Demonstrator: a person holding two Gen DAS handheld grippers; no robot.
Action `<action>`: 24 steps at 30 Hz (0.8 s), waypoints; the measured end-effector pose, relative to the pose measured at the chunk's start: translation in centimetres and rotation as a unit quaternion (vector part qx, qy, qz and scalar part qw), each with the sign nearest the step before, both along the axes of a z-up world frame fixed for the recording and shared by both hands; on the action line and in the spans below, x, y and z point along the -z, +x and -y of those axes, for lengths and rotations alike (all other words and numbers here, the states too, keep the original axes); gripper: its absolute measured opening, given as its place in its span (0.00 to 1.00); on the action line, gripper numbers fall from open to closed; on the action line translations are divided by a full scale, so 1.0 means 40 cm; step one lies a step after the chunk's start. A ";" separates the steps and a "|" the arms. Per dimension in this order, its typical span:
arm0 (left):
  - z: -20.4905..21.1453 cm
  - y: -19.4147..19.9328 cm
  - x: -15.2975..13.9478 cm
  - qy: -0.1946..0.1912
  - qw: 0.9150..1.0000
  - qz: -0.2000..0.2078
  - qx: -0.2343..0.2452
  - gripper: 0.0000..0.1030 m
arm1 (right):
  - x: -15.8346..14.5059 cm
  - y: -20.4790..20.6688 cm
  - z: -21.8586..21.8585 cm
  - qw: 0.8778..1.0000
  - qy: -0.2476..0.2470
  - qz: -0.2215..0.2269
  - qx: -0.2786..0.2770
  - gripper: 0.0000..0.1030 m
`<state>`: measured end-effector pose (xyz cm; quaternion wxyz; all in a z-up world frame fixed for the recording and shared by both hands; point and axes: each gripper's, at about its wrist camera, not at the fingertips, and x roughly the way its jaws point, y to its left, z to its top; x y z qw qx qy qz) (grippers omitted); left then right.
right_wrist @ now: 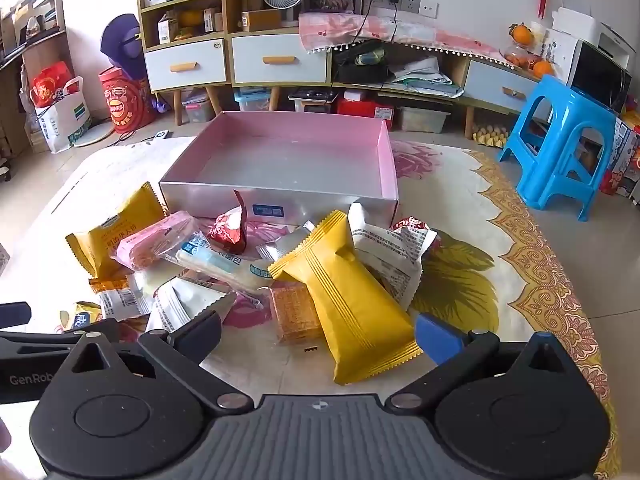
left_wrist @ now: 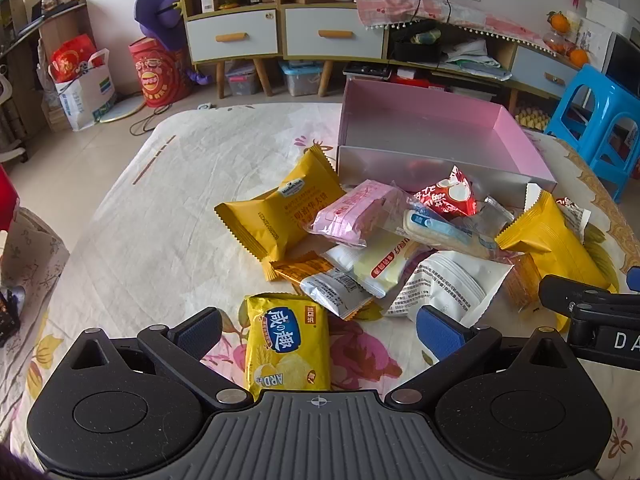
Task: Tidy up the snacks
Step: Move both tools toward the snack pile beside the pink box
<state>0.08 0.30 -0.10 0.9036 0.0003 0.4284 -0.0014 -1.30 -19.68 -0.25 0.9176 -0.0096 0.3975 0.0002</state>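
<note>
Snacks (right_wrist: 248, 268), loose heap on the flowered cloth (left_wrist: 140, 220) just before the empty pink box (right_wrist: 280, 152) (apparently their destination); left gripper (left_wrist: 320, 330) and right gripper (right_wrist: 320, 334) both spread wide, holding nothing, angled down over the nearest packets, presumably ready to pick.

"咸の趣" and "ARD" on the near yellow packet (left_wrist: 288, 350); "GenRob" on the left gripper (right_wrist: 24, 378) body.

Black left gripper (left_wrist: 320, 326), blue-padded fingers (left_wrist: 438, 330), silver pivot screws, ribbed grey base, matching right gripper (right_wrist: 318, 332)
</note>
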 end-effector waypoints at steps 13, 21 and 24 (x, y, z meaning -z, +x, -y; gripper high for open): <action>0.008 0.002 0.007 0.000 1.000 0.002 0.000 1.00 | -0.005 -0.003 -0.005 1.000 -0.004 0.003 -0.003 0.92; 0.006 0.002 0.007 -0.001 1.000 0.001 0.000 1.00 | -0.015 -0.001 -0.002 1.000 0.000 0.005 -0.002 0.92; 0.005 0.002 0.007 -0.001 1.000 0.002 0.000 1.00 | -0.018 -0.002 -0.001 1.000 -0.001 0.007 0.000 0.92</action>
